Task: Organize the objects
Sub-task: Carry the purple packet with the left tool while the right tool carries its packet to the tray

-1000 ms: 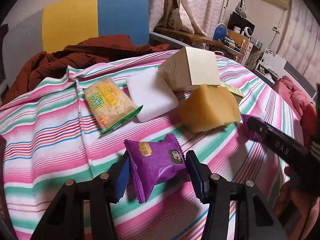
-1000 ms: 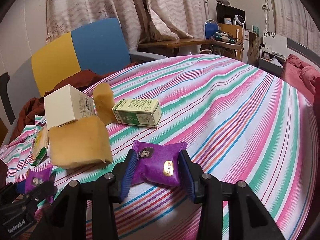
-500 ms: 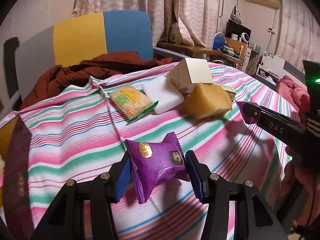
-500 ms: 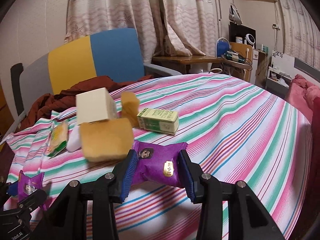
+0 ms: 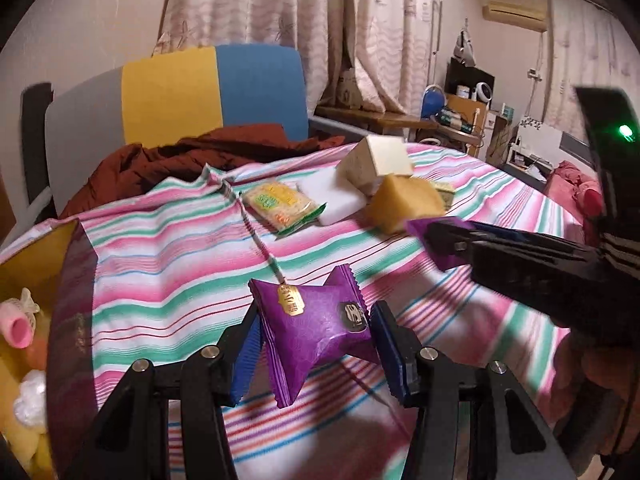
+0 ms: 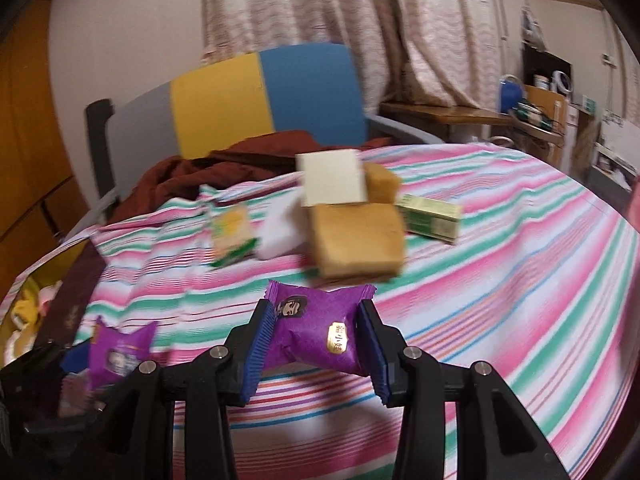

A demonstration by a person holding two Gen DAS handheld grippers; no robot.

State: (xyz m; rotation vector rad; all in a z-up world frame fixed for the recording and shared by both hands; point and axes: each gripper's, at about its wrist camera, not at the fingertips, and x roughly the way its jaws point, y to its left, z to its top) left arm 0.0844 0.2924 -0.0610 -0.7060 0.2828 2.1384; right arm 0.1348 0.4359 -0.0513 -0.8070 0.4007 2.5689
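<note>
Between the blue pads of my left gripper [image 5: 316,314] sits a purple snack packet [image 5: 320,332], held above the striped cloth [image 5: 160,264]. My right gripper [image 6: 315,310] is shut on a second purple packet [image 6: 316,338], also in the air. In the left wrist view the right gripper [image 5: 444,240] reaches in from the right. The left gripper [image 6: 80,360] with its packet [image 6: 120,354] shows at the lower left of the right wrist view. Further back lie a cracker packet [image 5: 280,206], a white block [image 5: 340,202], a cream box [image 5: 380,160], a tan sponge [image 5: 404,206] and a green box [image 6: 432,218].
A yellow box [image 5: 28,264] with small pink, white and yellow items stands at the left edge, a dark flap [image 5: 76,280] beside it. Behind the table is a chair with a yellow and blue back [image 5: 212,92], draped with brown cloth [image 5: 180,160]. Shelves and a desk fill the right background.
Both grippers, each still holding its purple packet, have drawn back and left from the pile of objects and risen a little. The yellow box has come into view at the left.
</note>
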